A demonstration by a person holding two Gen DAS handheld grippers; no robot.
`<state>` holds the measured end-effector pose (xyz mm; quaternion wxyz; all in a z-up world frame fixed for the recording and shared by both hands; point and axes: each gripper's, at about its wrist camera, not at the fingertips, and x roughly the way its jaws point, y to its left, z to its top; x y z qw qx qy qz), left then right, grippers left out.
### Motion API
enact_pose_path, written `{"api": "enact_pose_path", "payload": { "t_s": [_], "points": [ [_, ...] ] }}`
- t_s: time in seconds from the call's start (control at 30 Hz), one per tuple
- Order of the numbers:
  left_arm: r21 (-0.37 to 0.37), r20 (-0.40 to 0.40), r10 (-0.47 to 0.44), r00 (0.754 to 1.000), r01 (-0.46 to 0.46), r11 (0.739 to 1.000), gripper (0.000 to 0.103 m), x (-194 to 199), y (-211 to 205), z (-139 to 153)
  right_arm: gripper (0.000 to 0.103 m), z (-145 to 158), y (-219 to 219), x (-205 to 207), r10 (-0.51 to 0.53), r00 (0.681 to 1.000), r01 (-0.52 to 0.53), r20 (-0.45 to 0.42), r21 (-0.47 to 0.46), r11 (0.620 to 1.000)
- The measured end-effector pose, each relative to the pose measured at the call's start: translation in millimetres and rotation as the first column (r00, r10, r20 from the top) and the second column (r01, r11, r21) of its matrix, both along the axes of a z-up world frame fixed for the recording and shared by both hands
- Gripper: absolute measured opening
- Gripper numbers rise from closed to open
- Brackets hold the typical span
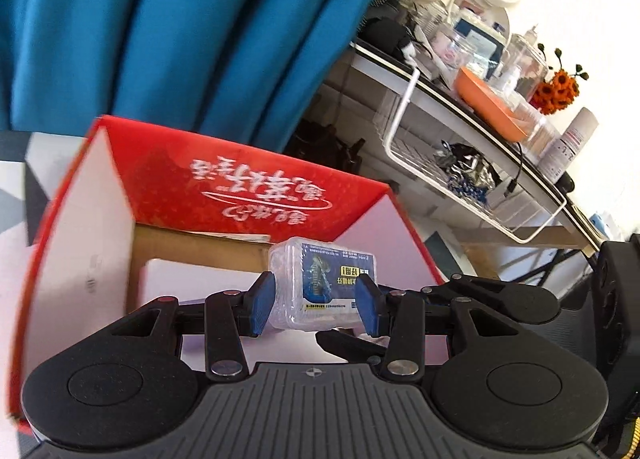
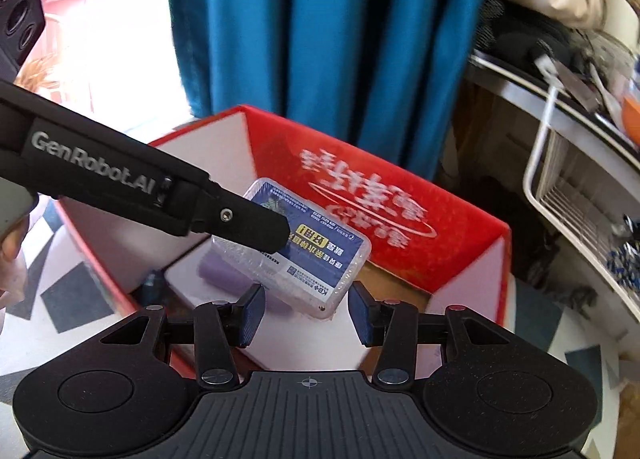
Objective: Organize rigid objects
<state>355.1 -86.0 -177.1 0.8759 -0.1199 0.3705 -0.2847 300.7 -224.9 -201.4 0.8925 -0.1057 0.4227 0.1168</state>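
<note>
A clear plastic case (image 1: 322, 285) bears a blue label; the box (image 2: 400, 235) is red with white script; teal curtain (image 1: 180, 27) upper left.

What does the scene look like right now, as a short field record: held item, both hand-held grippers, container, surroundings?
held item: clear plastic case with a blue label, tilted in the right wrist view
left hand-held gripper: shut on the clear plastic case, blue pads on its two sides
right hand-held gripper: open, pads apart from the case, nothing gripped
container: red cardboard box, flaps up, directly below the case
inside box: a white flat item; a purple item
backdrop: blue curtain
side: cluttered shelf with a white wire basket
</note>
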Motion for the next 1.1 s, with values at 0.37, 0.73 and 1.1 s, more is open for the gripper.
{"api": "enact_pose_path", "payload": {
  "t_s": [0.37,0.73,1.1],
  "points": [
    [-0.007,-0.134,-0.039,0.990,0.039,0.999,0.045,23,-29,-31,0.046,-9,-24,5,-0.070,0.996,0.069,-0.063,-0.015,0.998],
    [0.040,-0.160,-0.019,0.987,0.026,0.999,0.049,23,-29,-39,0.049,-16,-20,16,-0.049,0.994,0.047,-0.096,-0.022,0.999],
    [0.072,-0.033,0.033,0.999,-0.030,0.997,0.096,-14,6,3,0.103,5,-18,-1,-0.124,0.992,0.124,-0.014,-0.005,0.992]
  ]
}}
